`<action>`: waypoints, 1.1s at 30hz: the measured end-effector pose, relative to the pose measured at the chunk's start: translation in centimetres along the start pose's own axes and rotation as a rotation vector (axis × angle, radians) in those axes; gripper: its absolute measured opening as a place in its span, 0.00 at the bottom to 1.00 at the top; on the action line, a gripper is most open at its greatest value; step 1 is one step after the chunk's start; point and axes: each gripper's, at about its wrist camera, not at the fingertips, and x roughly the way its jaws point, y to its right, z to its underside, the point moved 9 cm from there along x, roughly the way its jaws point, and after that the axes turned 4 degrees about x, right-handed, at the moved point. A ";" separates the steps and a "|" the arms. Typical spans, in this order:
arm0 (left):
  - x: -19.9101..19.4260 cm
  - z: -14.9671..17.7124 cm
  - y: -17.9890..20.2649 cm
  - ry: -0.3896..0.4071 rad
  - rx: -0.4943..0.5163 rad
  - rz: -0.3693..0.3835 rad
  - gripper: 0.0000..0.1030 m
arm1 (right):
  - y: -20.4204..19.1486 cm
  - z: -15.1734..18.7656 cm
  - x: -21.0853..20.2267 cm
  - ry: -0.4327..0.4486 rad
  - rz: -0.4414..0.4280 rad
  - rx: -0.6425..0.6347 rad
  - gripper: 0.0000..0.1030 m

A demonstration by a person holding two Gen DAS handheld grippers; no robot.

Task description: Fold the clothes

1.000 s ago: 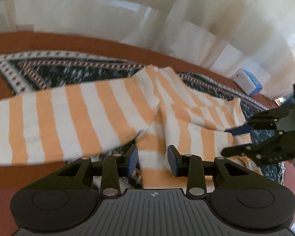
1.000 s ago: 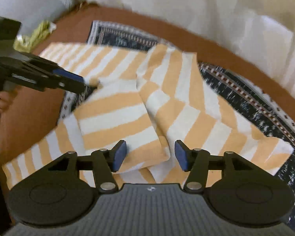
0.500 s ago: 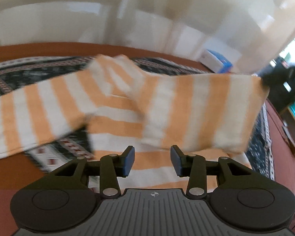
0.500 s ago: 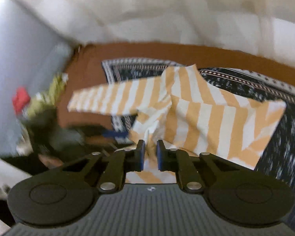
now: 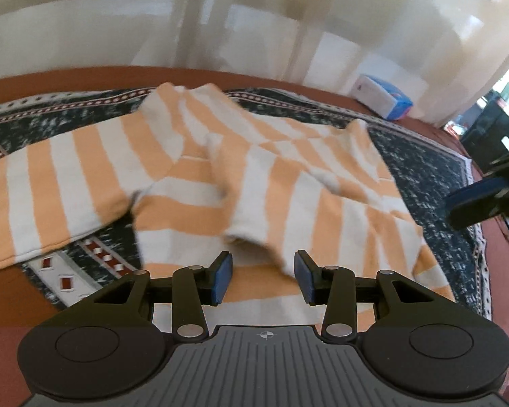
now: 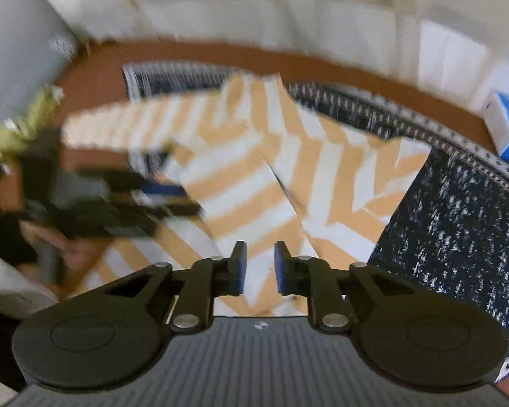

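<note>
Left gripper [image 5: 262, 279] apart, just above striped shirt [image 5: 186, 183].

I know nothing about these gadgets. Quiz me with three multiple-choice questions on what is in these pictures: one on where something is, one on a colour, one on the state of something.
1. Where does the blue and white box sit?
A. On top of the garment
B. On the brown surface beyond the patterned cloth, near the curtain
C. Between the fingers of a gripper

2. What colours are the stripes of the garment?
A. Orange and white
B. Green and black
C. Red and blue

3. How does the left gripper stand?
A. Shut on the box
B. Shut on the curtain
C. Open, holding nothing

Answers: 1 B, the box rests past the edge of the dark patterned cloth, by the curtain. 2 A, orange and white bands run across the whole garment. 3 C, its blue pads stand well apart with the garment lying beyond them.
</note>
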 end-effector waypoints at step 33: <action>2.2 -1.6 4.6 0.110 0.059 -0.064 0.55 | -1.1 -4.9 -11.0 0.246 -0.301 0.450 0.06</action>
